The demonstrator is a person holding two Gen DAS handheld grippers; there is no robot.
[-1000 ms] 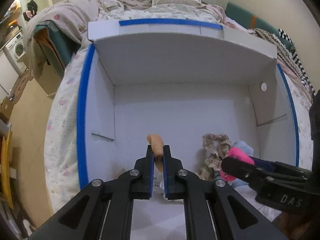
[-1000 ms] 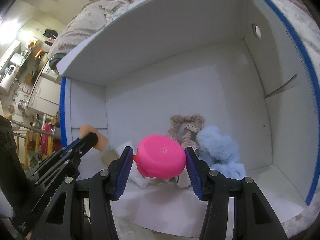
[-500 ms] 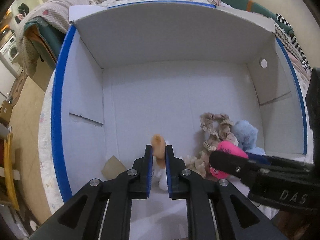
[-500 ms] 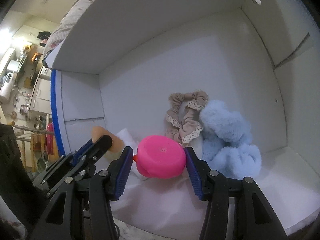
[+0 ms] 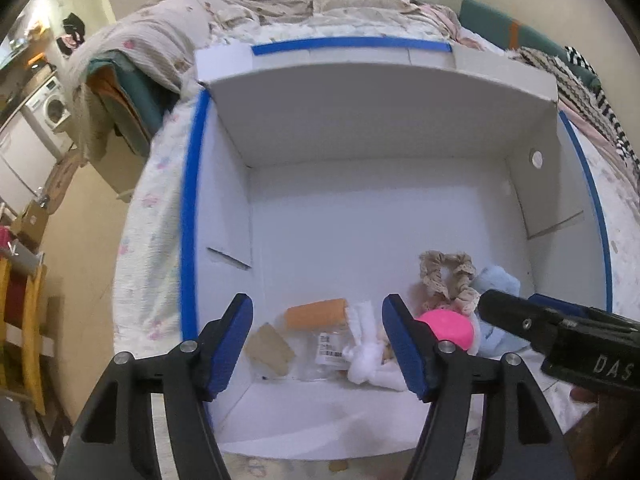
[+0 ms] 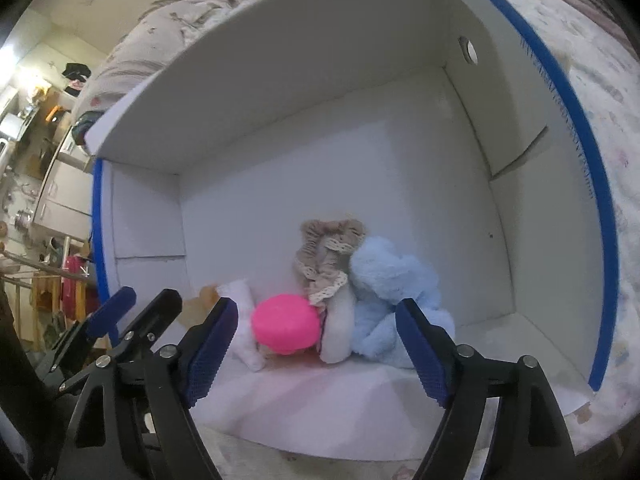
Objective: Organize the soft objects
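A white box (image 5: 360, 216) with blue-taped edges lies open on a bed; it also shows in the right wrist view (image 6: 320, 184). Inside, near the front, lie an orange soft roll in clear wrap (image 5: 316, 314), a white fluffy item (image 5: 366, 354), a pink round soft object (image 5: 450, 328) (image 6: 286, 326), a beige lace scrunchie (image 5: 448, 276) (image 6: 326, 256) and a light blue plush (image 5: 498, 280) (image 6: 394, 292). My left gripper (image 5: 318, 344) is open and empty above the orange roll. My right gripper (image 6: 316, 348) is open and empty, just in front of the pink object.
A brown paper scrap (image 5: 270, 348) lies in the box's front left corner. Rumpled bedding (image 5: 240, 12) is piled behind the box. A washing machine (image 5: 50, 110) and a yellow chair (image 5: 24, 320) stand at the left on the floor.
Both grippers have opened. The left let go of the orange roll and the right let go of the pink object; both now lie in the box. Both grippers have pulled back slightly.
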